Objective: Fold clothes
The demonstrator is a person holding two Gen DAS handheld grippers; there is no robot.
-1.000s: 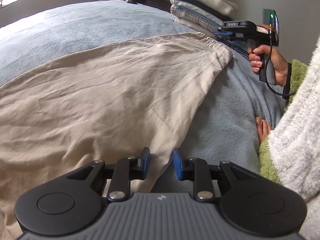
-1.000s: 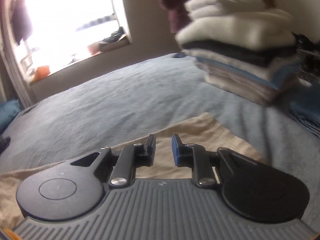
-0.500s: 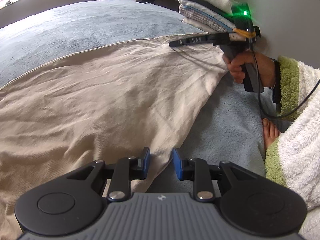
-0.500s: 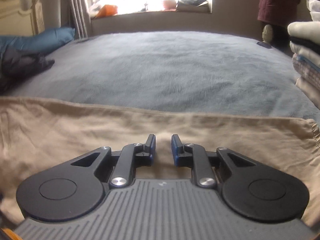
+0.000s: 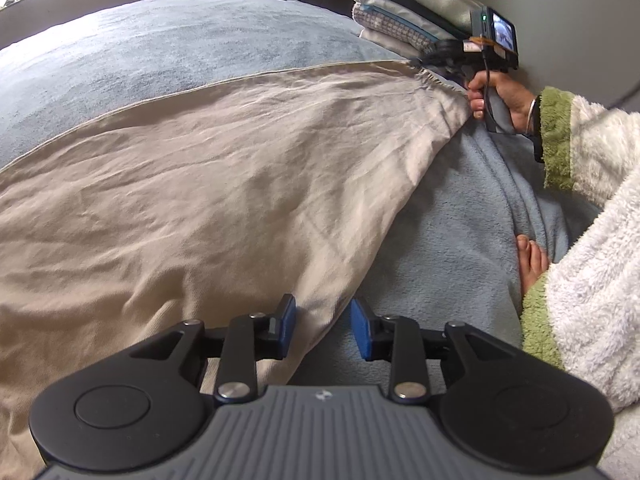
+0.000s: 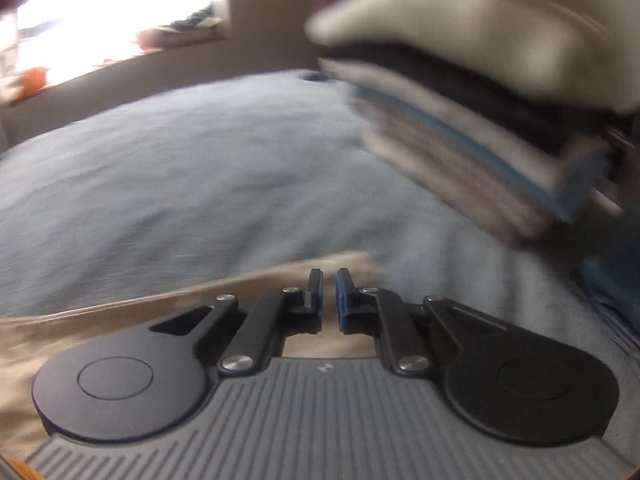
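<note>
beige cloth (image 5: 200,184) covers a blue-grey blanket (image 5: 160,44); folded stack (image 5: 404,12) at 1 o'clock. left gripper (image 5: 322,322) spread over its edge; right gripper (image 6: 328,296) nearly pressed together, grip unclear.

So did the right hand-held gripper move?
Yes. The right hand-held gripper went toward the beige cloth's far corner beside the folded stack, away from its middle.
</note>
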